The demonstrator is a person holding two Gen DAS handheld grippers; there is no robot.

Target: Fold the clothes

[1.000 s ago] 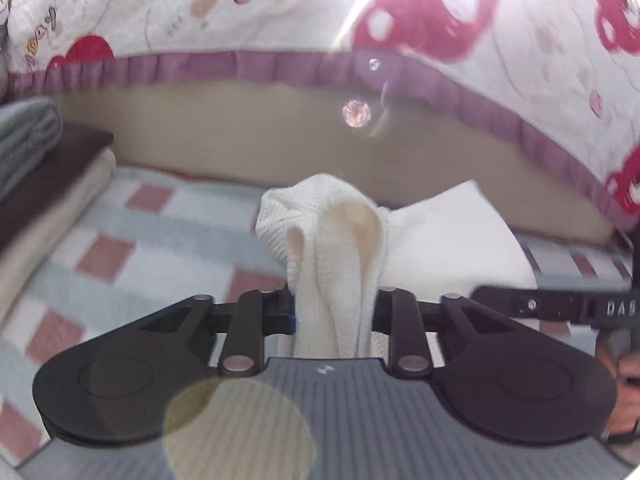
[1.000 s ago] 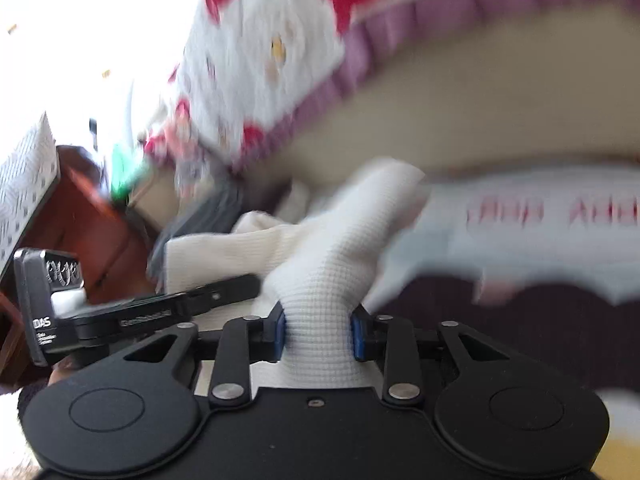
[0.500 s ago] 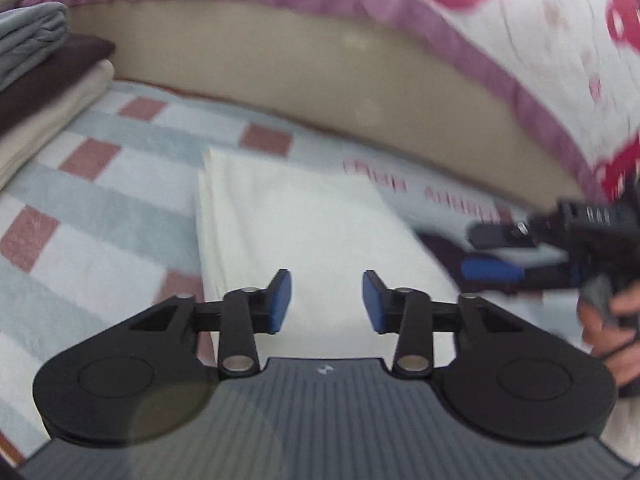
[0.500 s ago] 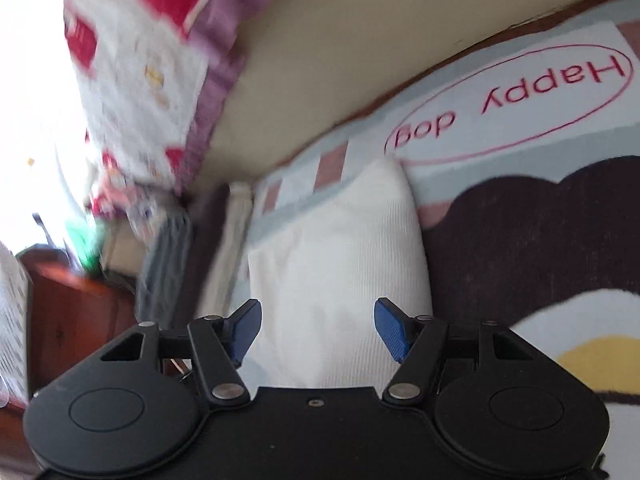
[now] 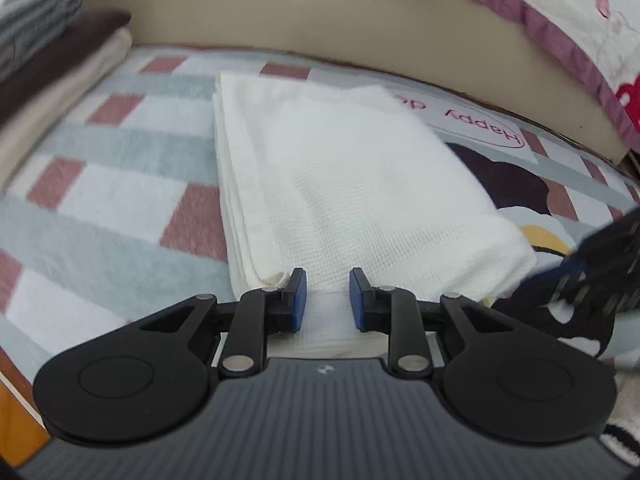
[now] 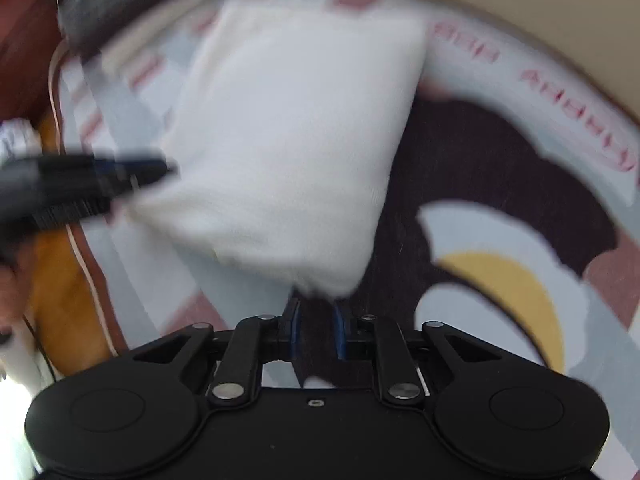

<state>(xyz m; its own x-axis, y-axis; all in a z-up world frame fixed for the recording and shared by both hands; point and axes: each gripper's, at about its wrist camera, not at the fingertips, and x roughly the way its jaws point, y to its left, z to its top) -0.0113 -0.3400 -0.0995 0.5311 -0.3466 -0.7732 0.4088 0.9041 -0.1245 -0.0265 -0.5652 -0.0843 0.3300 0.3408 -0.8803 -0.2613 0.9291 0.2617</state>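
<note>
- Left wrist view: the checked blanket [image 5: 120, 184] fills the frame, soft pile in pale blue, white and dusty-pink squares, with a printed dark figure at right.
- The white garment [image 5: 344, 184] lies on it at centre as a flat, folded rectangle of waffle weave, its layered edges stacked along the left side.
- A stack of folded clothes [image 5: 48, 64], grey, brown and beige, sits at the upper left.
- My left gripper [image 5: 328, 300] has its blue pads a little apart at the garment's near edge, clamping nothing that I can see.
- My right gripper [image 6: 316, 332] is blurred at the near right corner, pads narrowly apart; I cannot tell whether cloth is caught.
- Risk, I judge: a pinch that takes only the top layers would peel the fold open; the plush blanket could drag underneath.
</note>
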